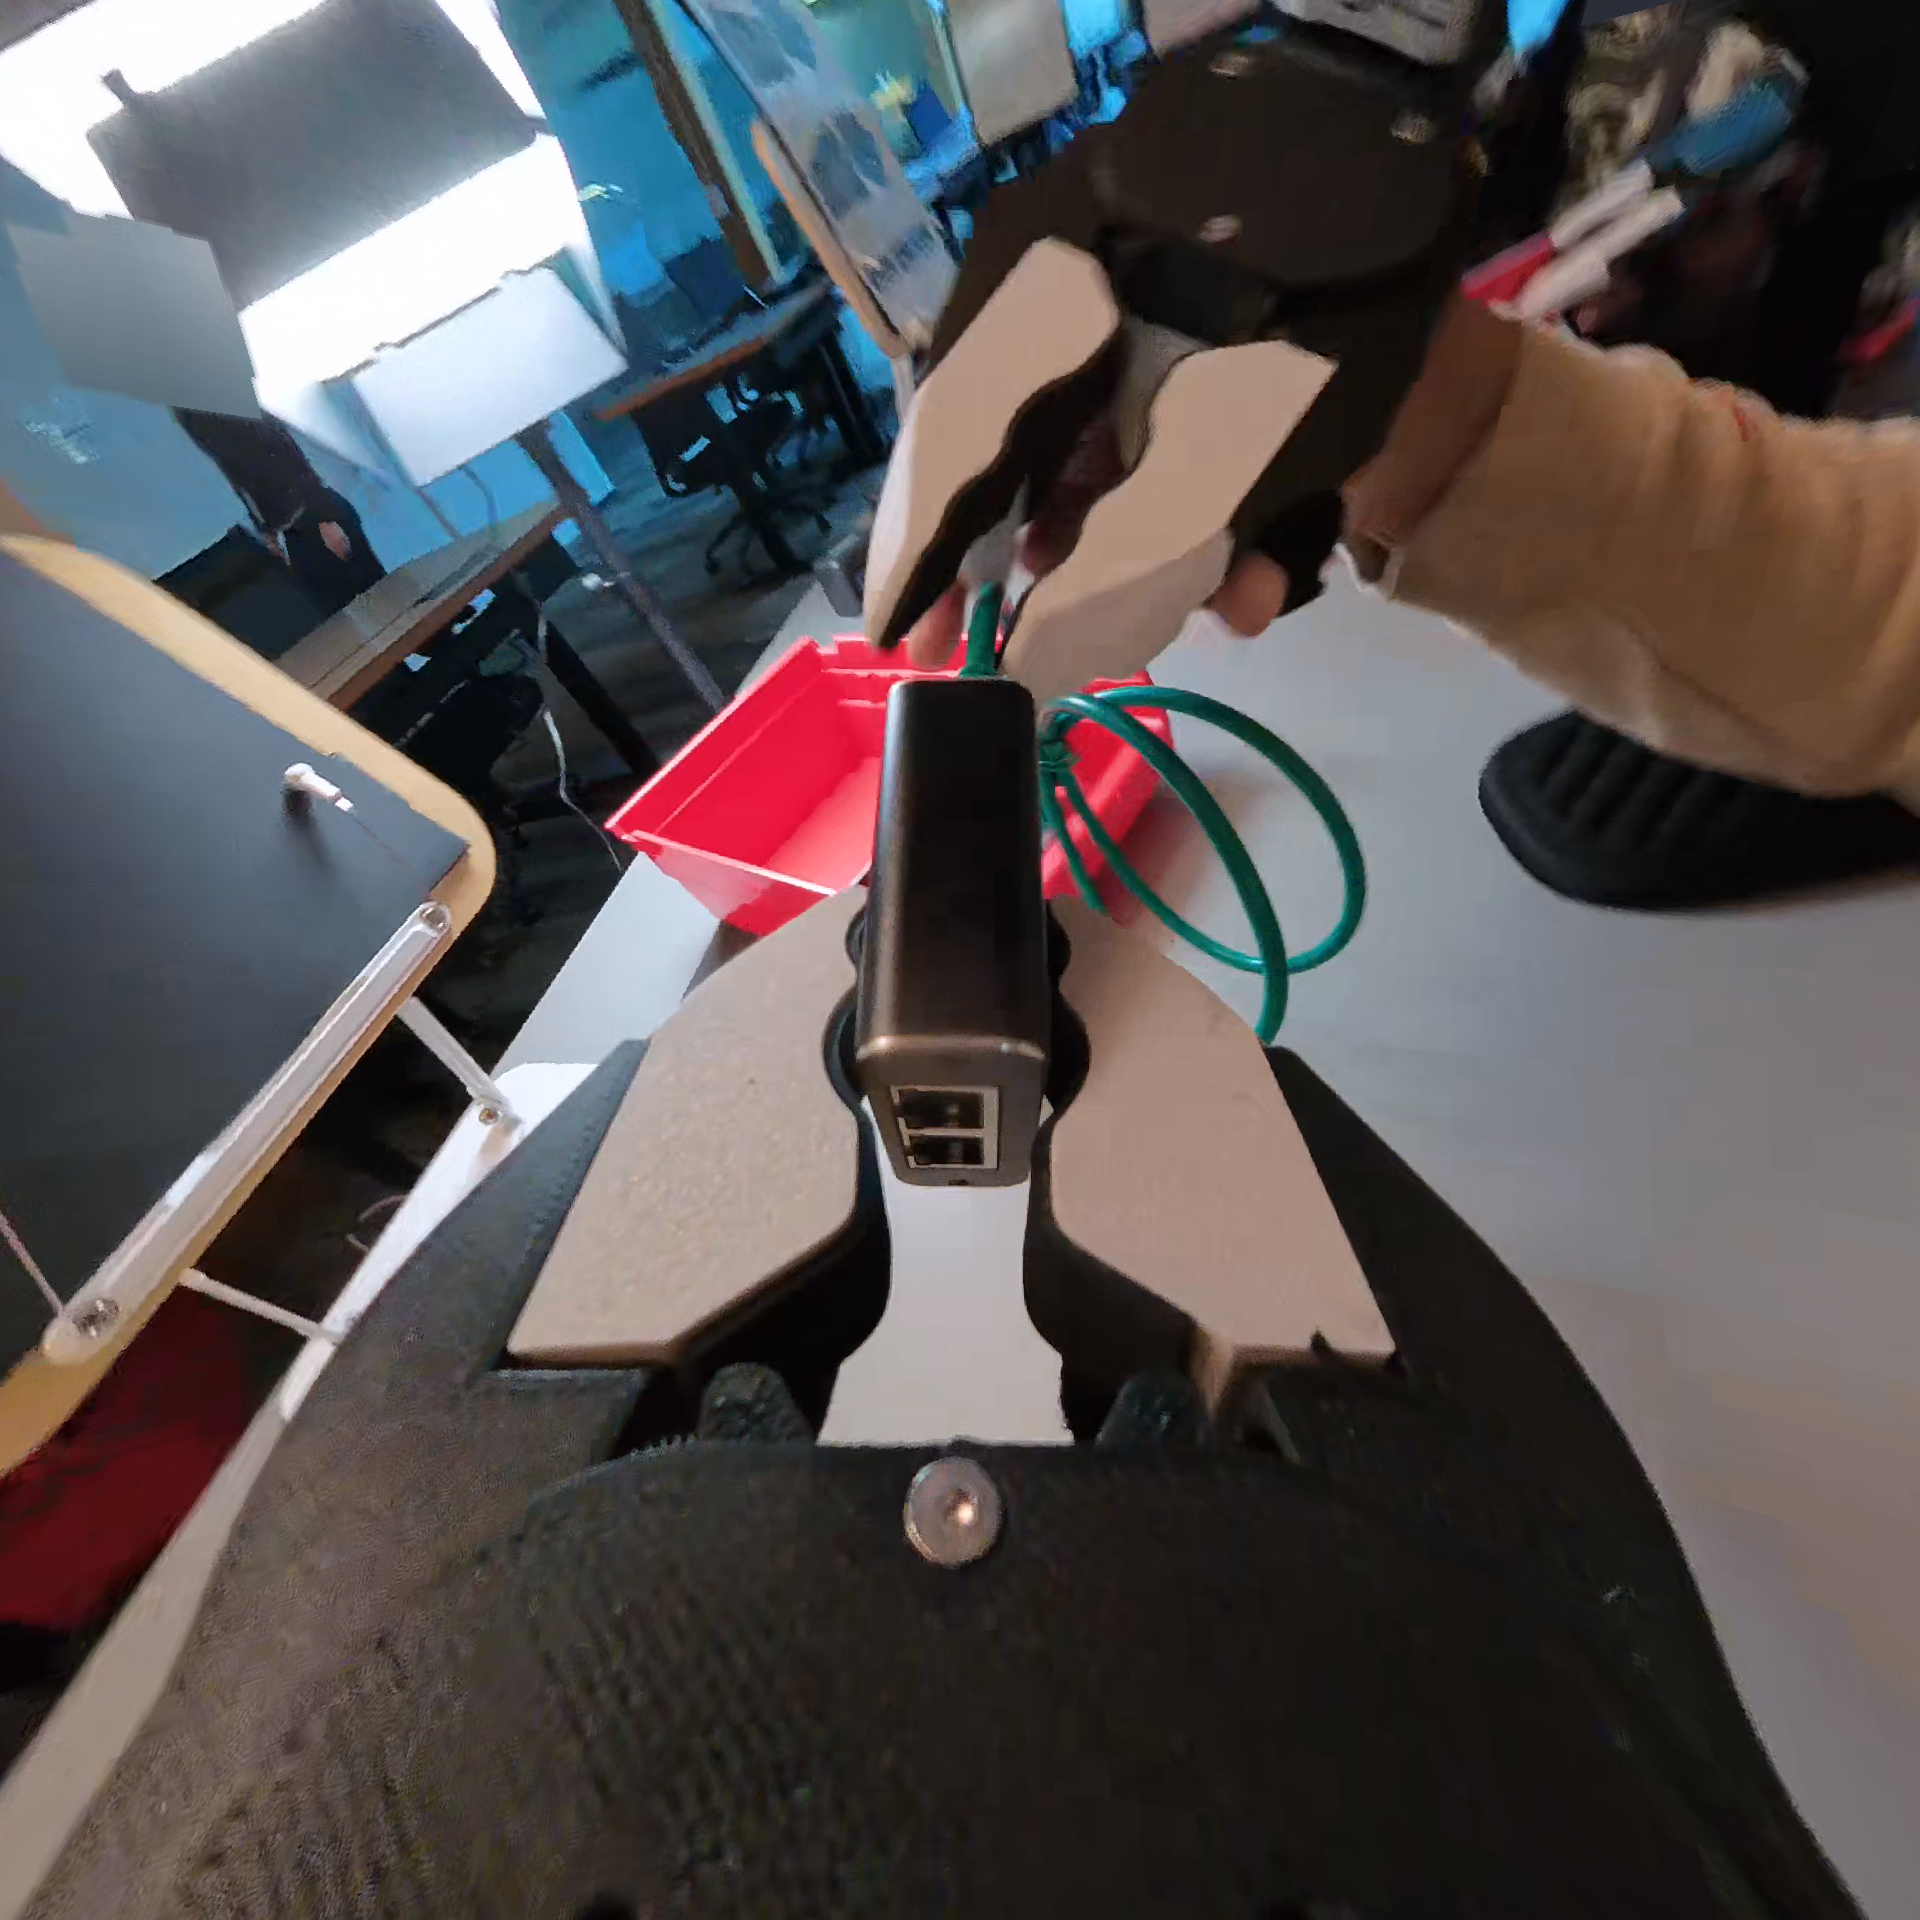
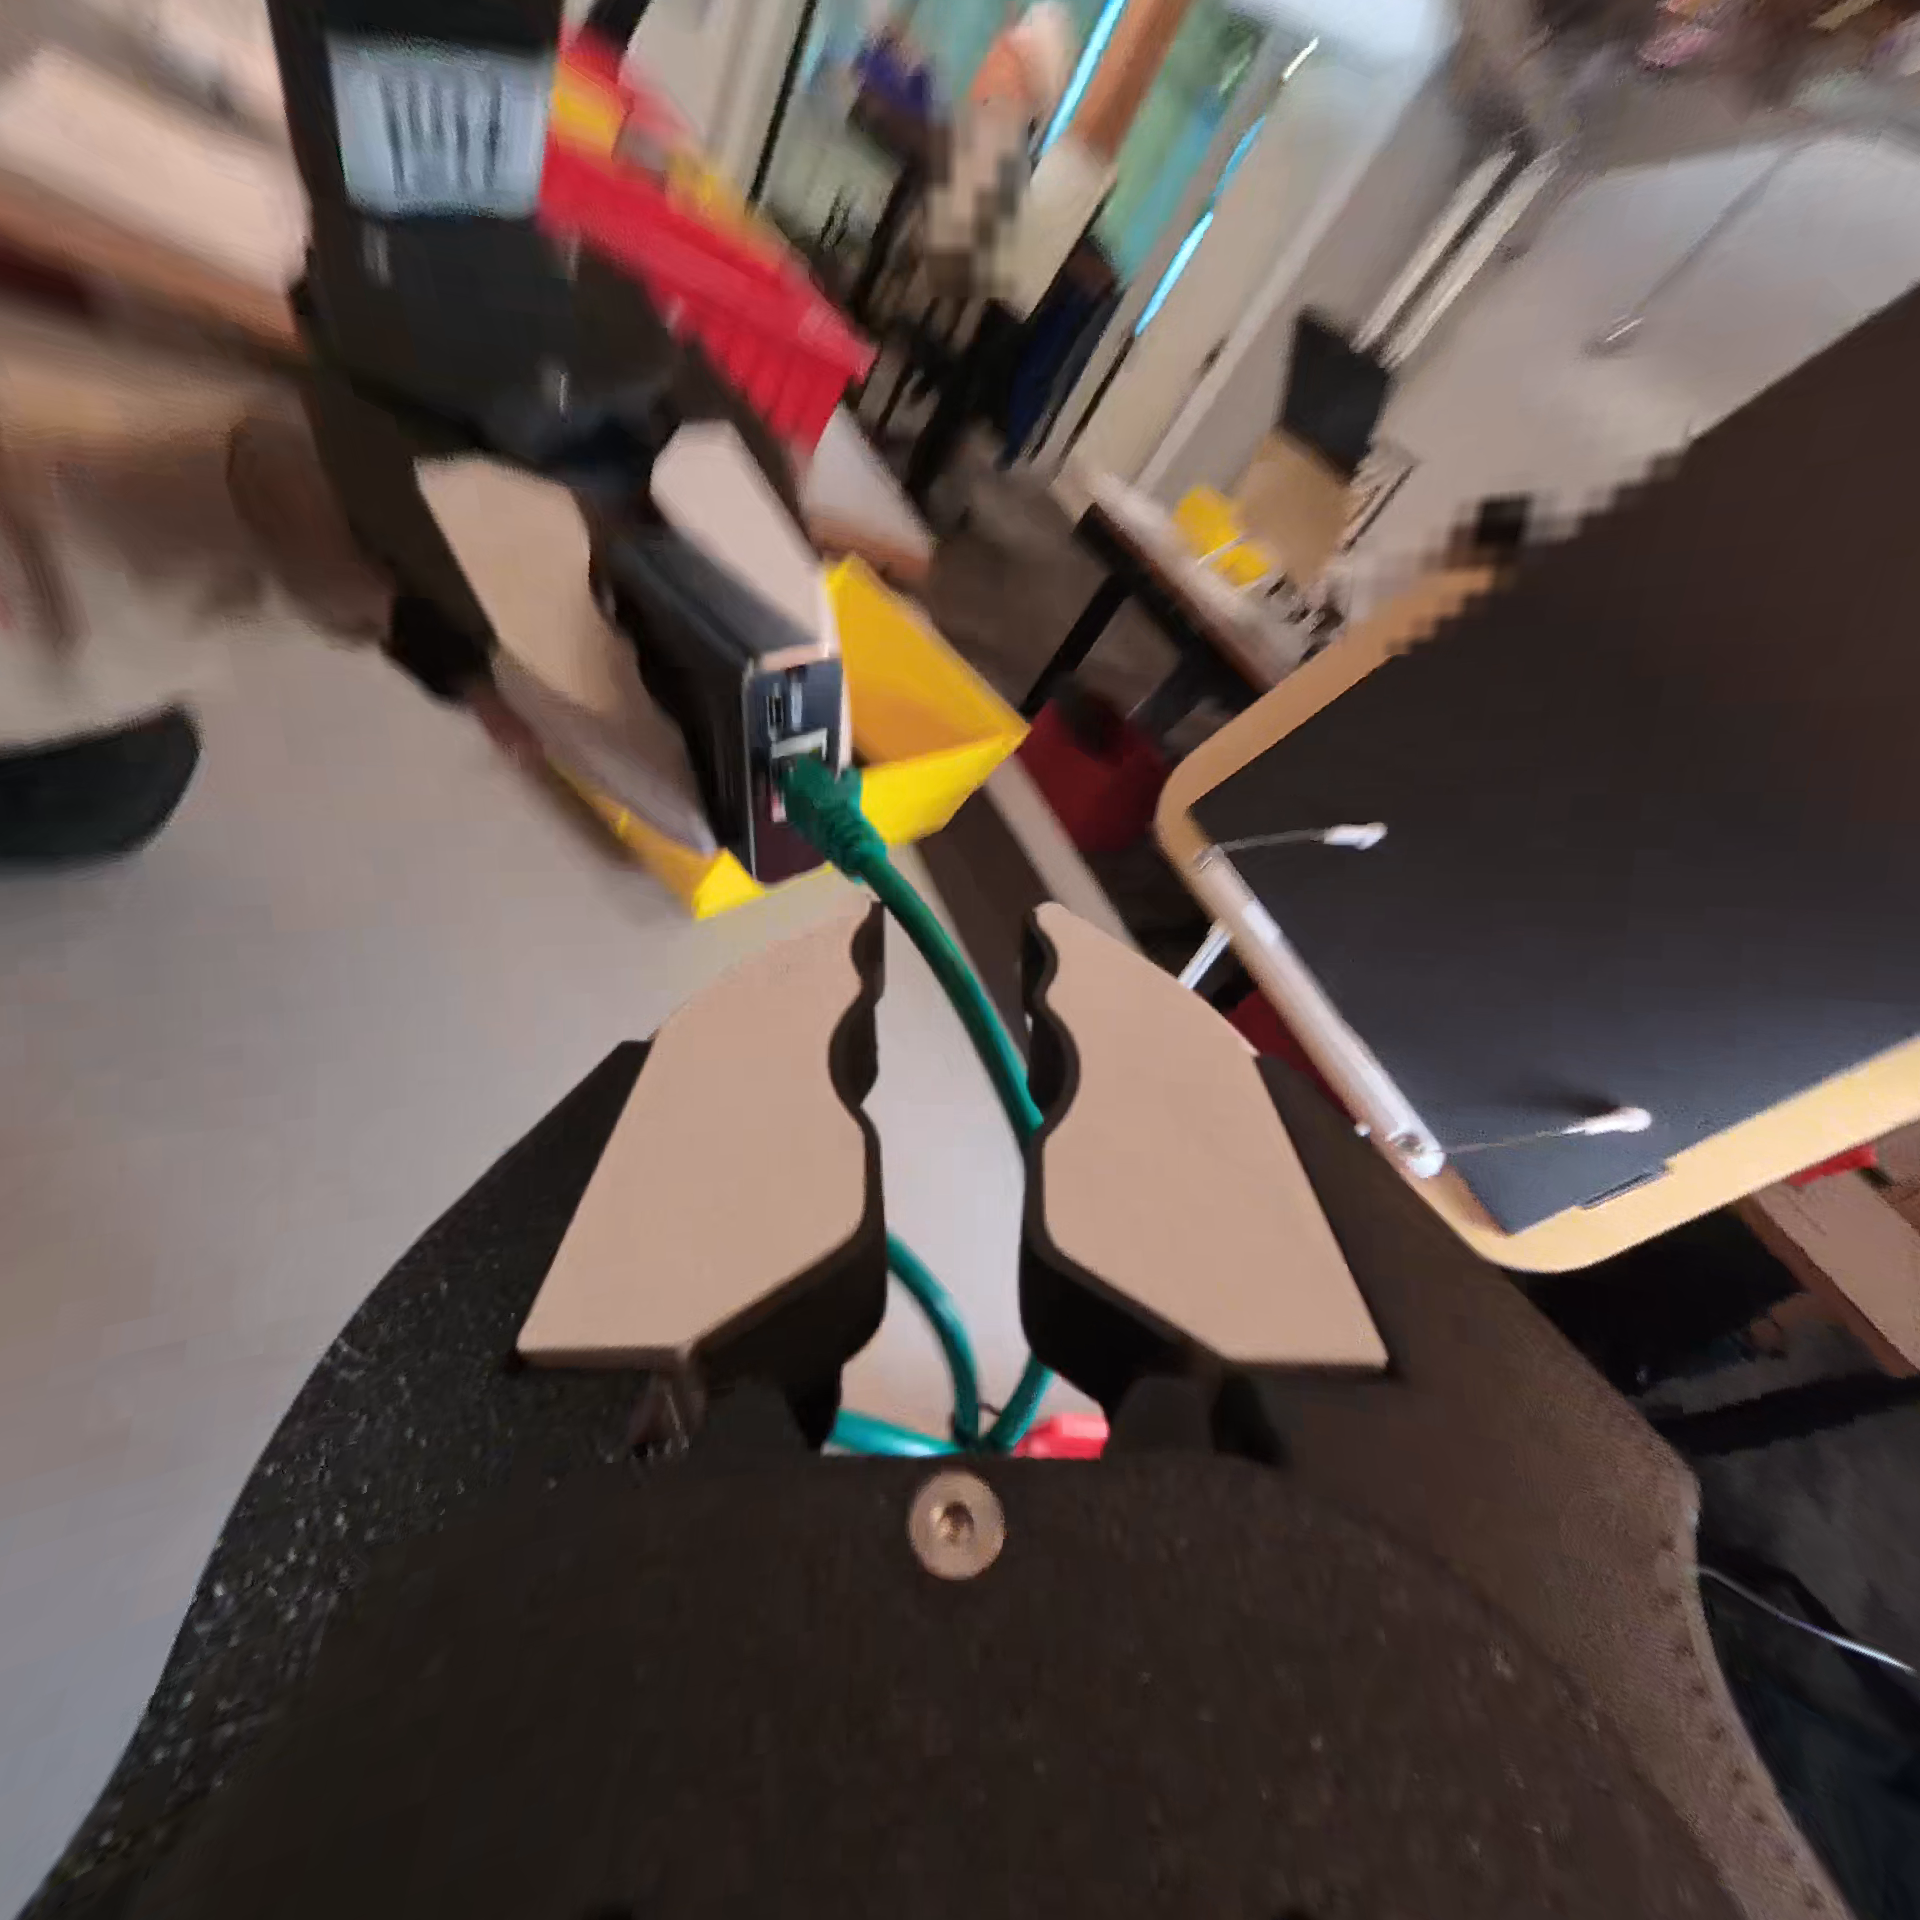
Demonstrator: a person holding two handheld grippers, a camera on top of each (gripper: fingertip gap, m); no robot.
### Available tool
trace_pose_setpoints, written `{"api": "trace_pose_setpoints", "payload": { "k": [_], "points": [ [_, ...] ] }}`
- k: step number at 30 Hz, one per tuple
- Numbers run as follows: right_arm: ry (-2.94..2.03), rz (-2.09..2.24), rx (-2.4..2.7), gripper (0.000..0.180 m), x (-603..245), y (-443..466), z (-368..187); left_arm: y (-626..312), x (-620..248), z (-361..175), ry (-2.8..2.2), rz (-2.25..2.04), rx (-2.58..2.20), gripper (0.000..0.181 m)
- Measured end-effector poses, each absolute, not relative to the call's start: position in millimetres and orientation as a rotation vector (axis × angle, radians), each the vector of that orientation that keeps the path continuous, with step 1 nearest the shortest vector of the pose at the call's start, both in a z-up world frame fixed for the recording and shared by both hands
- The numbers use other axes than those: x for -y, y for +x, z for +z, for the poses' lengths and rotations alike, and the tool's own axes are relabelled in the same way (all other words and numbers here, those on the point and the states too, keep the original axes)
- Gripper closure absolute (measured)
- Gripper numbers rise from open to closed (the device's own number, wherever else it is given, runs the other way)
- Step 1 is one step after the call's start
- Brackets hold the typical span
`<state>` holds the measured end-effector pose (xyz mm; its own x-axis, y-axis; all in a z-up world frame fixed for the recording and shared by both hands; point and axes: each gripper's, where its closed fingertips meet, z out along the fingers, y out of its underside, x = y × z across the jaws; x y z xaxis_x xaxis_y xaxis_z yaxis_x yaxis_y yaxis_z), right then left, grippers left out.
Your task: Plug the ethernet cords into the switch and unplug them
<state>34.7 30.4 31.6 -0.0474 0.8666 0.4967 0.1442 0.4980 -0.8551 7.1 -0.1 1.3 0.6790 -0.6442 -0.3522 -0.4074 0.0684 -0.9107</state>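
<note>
Left hand-held gripper (image 1: 951,997) clamped around switch (image 1: 951,883)

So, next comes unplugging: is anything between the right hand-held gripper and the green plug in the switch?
Nothing visible. The right hand-held gripper is open, and only the plug's own green cord runs through the gap to the switch.

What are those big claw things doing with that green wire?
A person holds two grippers. The left gripper is clamped on a small black switch, lifted above the white table. A green ethernet cord is plugged into the switch's far end. The right gripper is open, its fingers on either side of the cord without squeezing it.
</note>
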Motion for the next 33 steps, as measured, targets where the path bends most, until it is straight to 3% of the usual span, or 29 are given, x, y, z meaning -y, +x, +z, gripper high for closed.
{"api": "trace_pose_setpoints", "payload": {
  "k": [3, 6, 12, 15, 17, 24, 33],
  "points": [
    [-0.842, 0.958, 1.321, 0.155, -12, 42, 74, -16, -10, 9, -1.552, -0.368, -0.715, 0.154],
    [-0.812, 1.097, 1.319, 0.157, 23, 35, 81, -36, -20, 9, -1.549, -0.536, -0.552, 0.154],
    [-0.991, 1.468, 1.652, 0.156, 112, -30, -15, -57, -36, 4, -1.526, -0.758, -0.279, 0.154],
    [-1.122, 1.430, 1.670, 0.144, 111, -63, -76, -61, -39, 3, -1.527, -0.804, -0.217, 0.154],
    [-1.175, 1.466, 1.575, 0.136, 93, -72, -88, -61, -36, 7, -1.513, -0.830, -0.222, 0.154],
    [-1.160, 1.804, 1.059, 0.128, 8, -43, -19, -39, -25, 17, -1.462, -0.886, -0.337, 0.155],
    [-1.043, 1.802, 1.167, 0.155, 1, -20, -2, 0, -11, 6, -1.524, -0.997, -0.534, 0.154]
  ]
}}
